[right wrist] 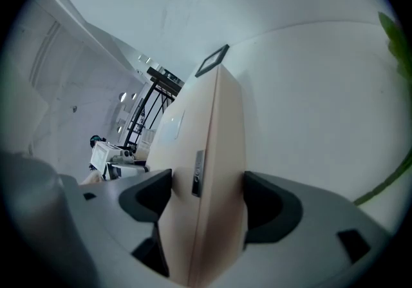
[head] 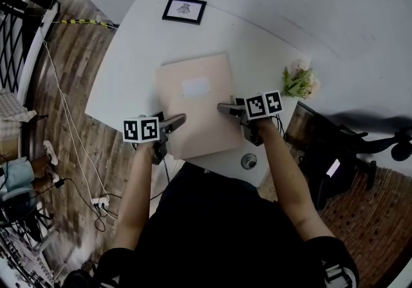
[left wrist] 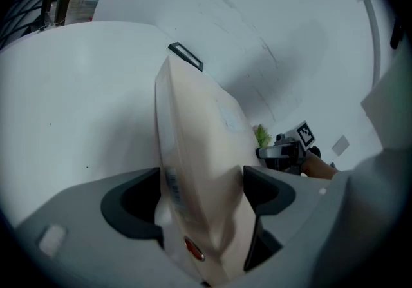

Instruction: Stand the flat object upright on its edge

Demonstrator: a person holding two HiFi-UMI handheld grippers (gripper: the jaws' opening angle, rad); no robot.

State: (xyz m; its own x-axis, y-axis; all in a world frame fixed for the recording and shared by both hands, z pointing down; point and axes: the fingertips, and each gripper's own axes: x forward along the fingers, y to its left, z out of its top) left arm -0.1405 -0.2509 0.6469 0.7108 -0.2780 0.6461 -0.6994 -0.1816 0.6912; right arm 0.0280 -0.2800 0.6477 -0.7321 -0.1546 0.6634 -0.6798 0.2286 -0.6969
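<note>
A flat beige parcel (head: 193,103) with a pale label lies across the white table (head: 138,48), its near edge at the table's front. My left gripper (head: 176,120) is at the parcel's near left corner, and in the left gripper view its jaws (left wrist: 201,193) pinch the parcel (left wrist: 199,145), whose soft skin creases between the pads. My right gripper (head: 225,108) is on the parcel's right edge. In the right gripper view the parcel (right wrist: 209,145) stands between the widely spread jaws (right wrist: 206,200), the pads close to both faces without visibly pressing.
A small black-framed picture (head: 184,9) lies at the table's far side and a bunch of flowers (head: 299,80) at the right. A round grey disc (head: 248,162) sits by the front right corner. A dark chair (head: 331,158) stands to the right; cables (head: 71,138) run across the wooden floor.
</note>
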